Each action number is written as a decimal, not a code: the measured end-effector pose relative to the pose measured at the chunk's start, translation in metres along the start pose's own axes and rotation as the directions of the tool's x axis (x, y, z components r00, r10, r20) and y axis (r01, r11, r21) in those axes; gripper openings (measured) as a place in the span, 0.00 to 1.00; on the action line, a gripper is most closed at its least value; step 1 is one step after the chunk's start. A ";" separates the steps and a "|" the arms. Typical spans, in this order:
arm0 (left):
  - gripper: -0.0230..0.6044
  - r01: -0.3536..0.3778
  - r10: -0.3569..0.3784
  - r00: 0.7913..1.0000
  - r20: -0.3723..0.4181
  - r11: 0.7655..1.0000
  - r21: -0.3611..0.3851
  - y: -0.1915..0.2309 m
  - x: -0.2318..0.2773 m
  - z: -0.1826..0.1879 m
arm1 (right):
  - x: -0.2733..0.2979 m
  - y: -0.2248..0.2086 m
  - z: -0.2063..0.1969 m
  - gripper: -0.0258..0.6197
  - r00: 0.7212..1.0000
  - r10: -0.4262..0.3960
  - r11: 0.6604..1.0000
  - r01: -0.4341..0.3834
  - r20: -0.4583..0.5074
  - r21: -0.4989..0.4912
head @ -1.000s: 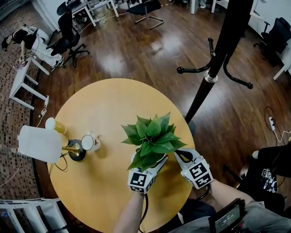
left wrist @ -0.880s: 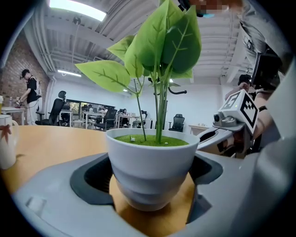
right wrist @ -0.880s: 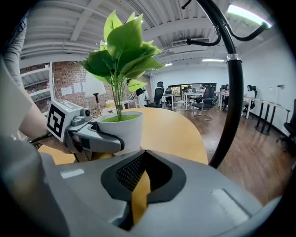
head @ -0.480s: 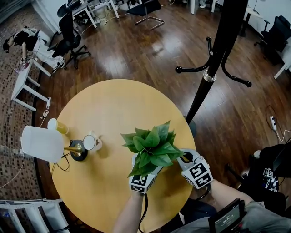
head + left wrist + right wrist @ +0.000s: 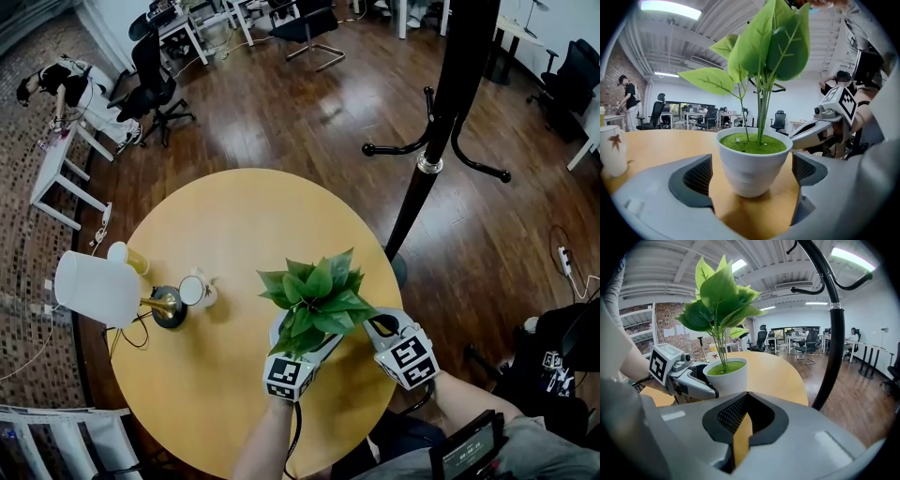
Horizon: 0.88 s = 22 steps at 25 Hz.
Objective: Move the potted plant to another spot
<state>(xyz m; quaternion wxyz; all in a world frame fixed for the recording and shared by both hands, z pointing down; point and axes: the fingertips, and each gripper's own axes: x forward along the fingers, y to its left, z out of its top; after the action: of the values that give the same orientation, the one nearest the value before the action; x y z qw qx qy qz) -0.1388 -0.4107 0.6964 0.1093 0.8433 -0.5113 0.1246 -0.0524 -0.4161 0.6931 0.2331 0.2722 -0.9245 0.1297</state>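
On the desk (image 5: 216, 234), the left gripper (image 5: 750, 180), jaws just spread clear of the potted plant (image 5: 317, 295), is best withdrawn straight back.

Left tongs (image 5: 302, 345), jaws just opening, stand wide around the potted plant (image 5: 319, 295) without pressing it; right tongs (image 5: 380, 330) sit closed.

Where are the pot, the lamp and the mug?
pot (image 5: 752, 168), left gripper view, front of its white wall.
lamp (image 5: 92, 289), head view, middle of its white shade.
mug (image 5: 192, 291), head view, its open top.
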 end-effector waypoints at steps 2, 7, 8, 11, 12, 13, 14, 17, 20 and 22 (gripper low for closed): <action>0.85 -0.022 0.022 1.000 -0.002 0.999 -0.024 0.002 -0.011 0.000 | -0.003 0.002 0.006 0.05 1.000 -0.001 1.000 0.001 0.009 -0.007; 0.60 -0.038 0.039 0.999 0.012 0.996 -0.080 -0.012 -0.045 0.018 | -0.025 0.012 0.031 0.05 0.999 0.000 1.000 0.001 0.044 -0.022; 0.54 -0.038 0.039 0.999 0.019 0.995 -0.089 -0.018 -0.052 0.026 | -0.031 0.015 0.037 0.05 0.999 0.001 1.000 0.000 0.052 -0.024; 0.41 -0.036 0.040 0.998 0.040 0.995 -0.093 -0.035 -0.071 0.047 | -0.048 0.025 0.054 0.05 0.997 0.006 0.999 -0.003 0.077 -0.034; 0.37 -0.040 0.044 0.998 0.045 0.995 -0.090 -0.041 -0.077 0.053 | -0.054 0.028 0.060 0.05 0.996 0.006 0.999 -0.003 0.086 -0.039; 0.31 -0.048 0.053 0.997 0.050 0.995 -0.087 -0.045 -0.084 0.059 | -0.061 0.032 0.065 0.05 0.995 0.007 0.999 -0.003 0.095 -0.044; 0.24 -0.061 0.066 0.996 0.056 0.994 -0.086 -0.049 -0.090 0.065 | -0.067 0.035 0.070 0.05 0.995 0.008 0.999 -0.003 0.104 -0.047; 0.04 -0.092 0.097 0.992 0.074 0.993 -0.077 -0.061 -0.108 0.086 | -0.088 0.045 0.086 0.05 0.991 0.012 0.998 -0.004 0.136 -0.055; 0.04 -0.098 0.104 0.989 0.103 0.993 -0.063 -0.074 -0.122 0.110 | -0.107 0.054 0.101 0.05 0.986 0.017 0.998 -0.006 0.165 -0.065; 0.04 -0.106 0.113 0.985 0.130 0.992 -0.064 -0.080 -0.131 0.125 | -0.118 0.060 0.109 0.05 0.983 0.024 0.997 -0.010 0.184 -0.073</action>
<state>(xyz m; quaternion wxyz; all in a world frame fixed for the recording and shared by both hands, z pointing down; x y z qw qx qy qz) -0.1132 -0.3040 0.5322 0.0919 0.8168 -0.5664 0.0590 -0.0381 -0.3548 0.5333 0.1549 0.2666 -0.9485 0.0727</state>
